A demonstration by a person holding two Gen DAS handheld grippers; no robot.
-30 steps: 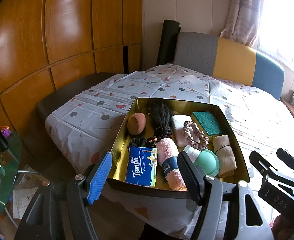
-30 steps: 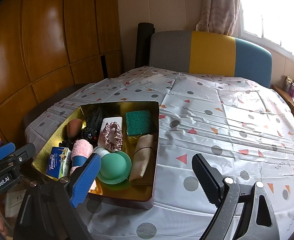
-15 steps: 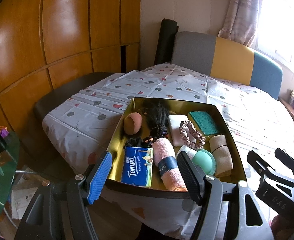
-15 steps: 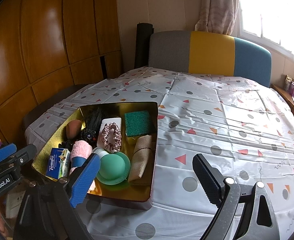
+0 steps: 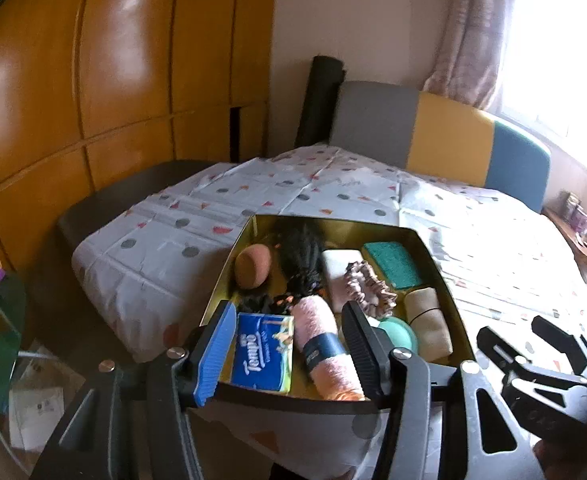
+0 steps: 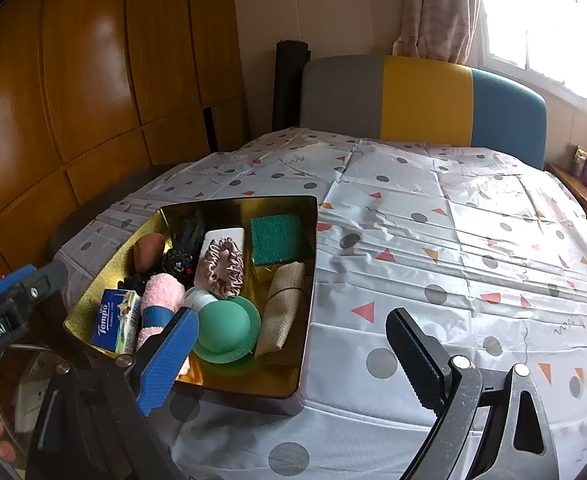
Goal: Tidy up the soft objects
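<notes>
Jaws of the left gripper are closing, empty, above a gold tray of soft items; the right gripper gapes wide, empty.

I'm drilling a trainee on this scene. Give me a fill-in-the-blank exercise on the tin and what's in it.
1. The soft things lie in a ____-coloured tin on the dotted tablecloth.
2. The blue packet reads ____.
3. The scrunchie rests on a ____ bar.
4. The pink rolled towel wears a ____ band.

Missing words: gold; Tempo; white; blue
</notes>
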